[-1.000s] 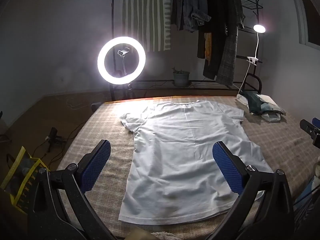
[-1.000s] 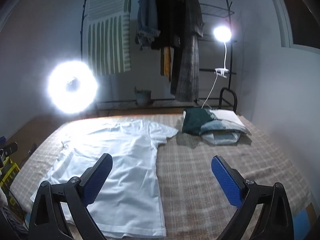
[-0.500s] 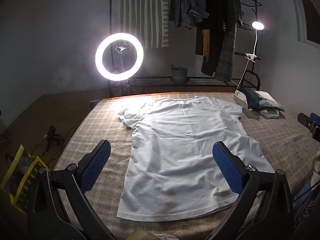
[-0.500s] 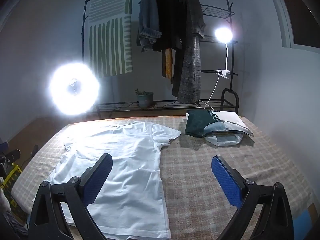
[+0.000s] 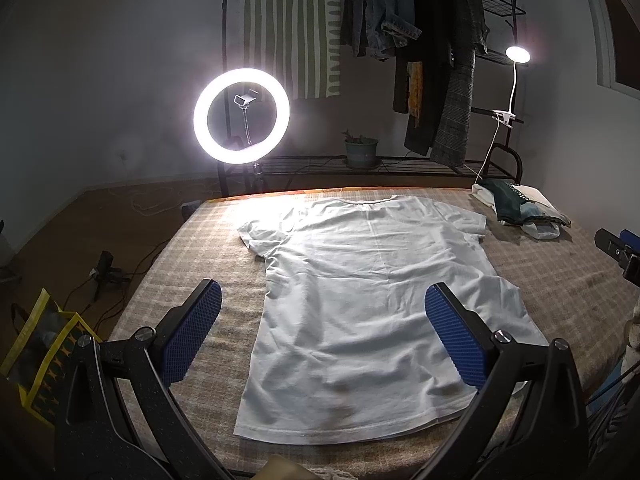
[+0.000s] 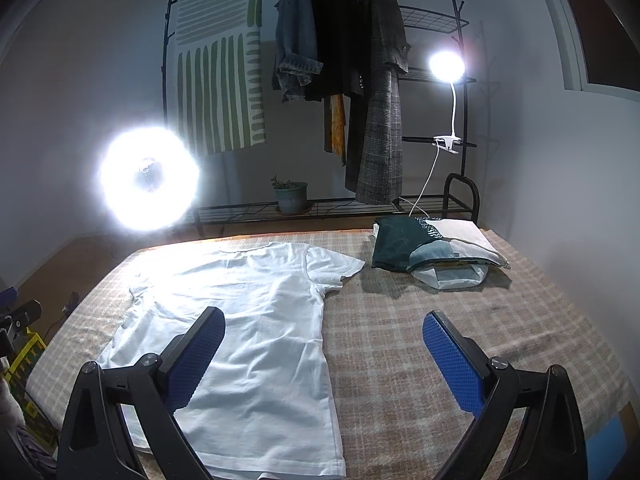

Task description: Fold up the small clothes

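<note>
A white T-shirt (image 5: 360, 300) lies spread flat on the checked table cover, collar at the far edge, hem toward me. It also shows in the right wrist view (image 6: 248, 320), left of centre. My left gripper (image 5: 322, 334) is open and empty, held above the shirt's lower half near the hem. My right gripper (image 6: 324, 360) is open and empty, above the shirt's right side edge and the bare cover beside it. Neither gripper touches the cloth.
A stack of folded clothes (image 6: 432, 250) sits at the table's far right corner, also seen in the left wrist view (image 5: 520, 208). A lit ring light (image 5: 241, 116) stands behind the far edge. A clothes rack (image 6: 360, 80) and clip lamp (image 6: 446, 66) stand behind. A yellow bag (image 5: 36, 344) is on the floor at left.
Both grippers have drawn back and risen slightly, so the shirt and table sit lower and farther in both views. The shirt has not moved. Both jaws stay open.
</note>
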{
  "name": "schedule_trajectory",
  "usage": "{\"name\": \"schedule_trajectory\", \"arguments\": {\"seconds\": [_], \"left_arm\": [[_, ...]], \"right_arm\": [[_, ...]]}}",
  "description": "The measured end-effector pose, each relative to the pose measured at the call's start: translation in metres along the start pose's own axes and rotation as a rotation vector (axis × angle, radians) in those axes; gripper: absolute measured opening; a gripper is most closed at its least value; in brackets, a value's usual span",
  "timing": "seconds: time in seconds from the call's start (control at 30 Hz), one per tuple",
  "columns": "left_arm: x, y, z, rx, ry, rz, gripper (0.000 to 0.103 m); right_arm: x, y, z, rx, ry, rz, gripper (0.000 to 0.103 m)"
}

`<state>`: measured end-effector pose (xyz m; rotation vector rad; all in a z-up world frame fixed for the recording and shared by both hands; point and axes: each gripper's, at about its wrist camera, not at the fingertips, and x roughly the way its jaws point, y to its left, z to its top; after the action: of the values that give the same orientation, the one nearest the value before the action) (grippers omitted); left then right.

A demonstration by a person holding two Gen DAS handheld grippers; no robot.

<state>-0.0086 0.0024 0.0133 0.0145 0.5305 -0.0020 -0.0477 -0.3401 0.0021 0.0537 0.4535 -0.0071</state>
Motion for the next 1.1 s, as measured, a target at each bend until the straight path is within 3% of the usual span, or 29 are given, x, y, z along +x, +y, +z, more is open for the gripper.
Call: {"name": "schedule_trajectory", "arguments": {"seconds": [1.1], "left_arm": [[0.0005, 0.0001, -0.0021, -0.001, -0.002, -0.001, 0.103]], "right_arm": [[0.0035, 0.0024, -0.0038, 0.001, 0.011, 0.002, 0.100]]}}
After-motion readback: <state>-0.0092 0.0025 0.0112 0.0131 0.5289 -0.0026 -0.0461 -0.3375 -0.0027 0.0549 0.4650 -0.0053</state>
